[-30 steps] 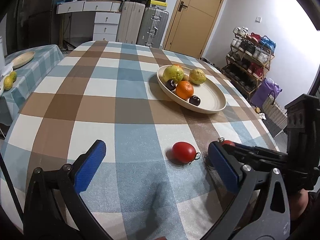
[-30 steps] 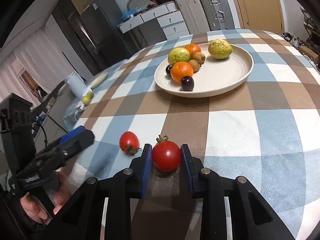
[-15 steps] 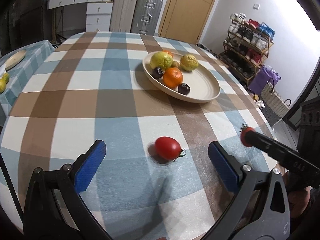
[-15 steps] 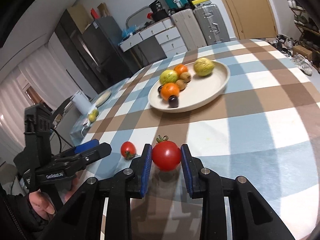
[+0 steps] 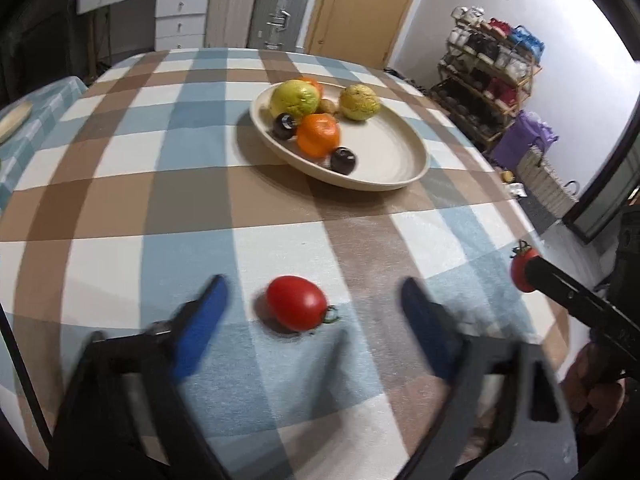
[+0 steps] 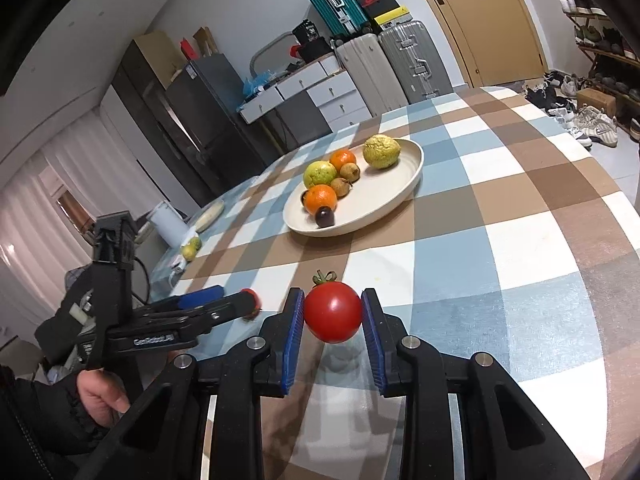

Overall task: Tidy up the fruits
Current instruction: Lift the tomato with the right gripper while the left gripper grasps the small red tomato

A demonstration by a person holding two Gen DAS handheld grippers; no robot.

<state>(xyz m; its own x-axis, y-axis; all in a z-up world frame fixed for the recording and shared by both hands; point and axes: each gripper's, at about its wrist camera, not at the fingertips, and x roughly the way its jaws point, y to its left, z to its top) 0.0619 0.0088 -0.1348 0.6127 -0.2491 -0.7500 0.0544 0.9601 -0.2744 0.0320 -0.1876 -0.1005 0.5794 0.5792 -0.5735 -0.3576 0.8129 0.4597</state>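
An oval red tomato (image 5: pixel 296 308) lies on the checked tablecloth between the blue pads of my left gripper (image 5: pixel 312 320). Its jaws are closing, with gaps still showing on both sides of the tomato. My right gripper (image 6: pixel 334 316) is shut on a round stemmed tomato (image 6: pixel 334 312) and holds it above the cloth, a shadow beneath it. That held tomato (image 5: pixel 522 266) also shows at the right in the left wrist view. Farther back stands the cream plate (image 5: pixel 400 184) (image 6: pixel 416 168) with oranges, yellow-green fruits, kiwis and dark plums. In the right wrist view the left gripper (image 6: pixel 224 302) is low at the left.
The table's curved edge runs close on the right (image 5: pixel 536 240). A side table (image 6: pixel 208 216) at the left carries a small plate, yellow fruits and a white cylinder. Drawers, suitcases (image 5: pixel 280 12) and a shoe rack (image 5: pixel 492 68) line the walls.
My left gripper has moved in on the oval tomato and its pads have drawn closer together. My right gripper has risen with the round tomato, off the cloth.
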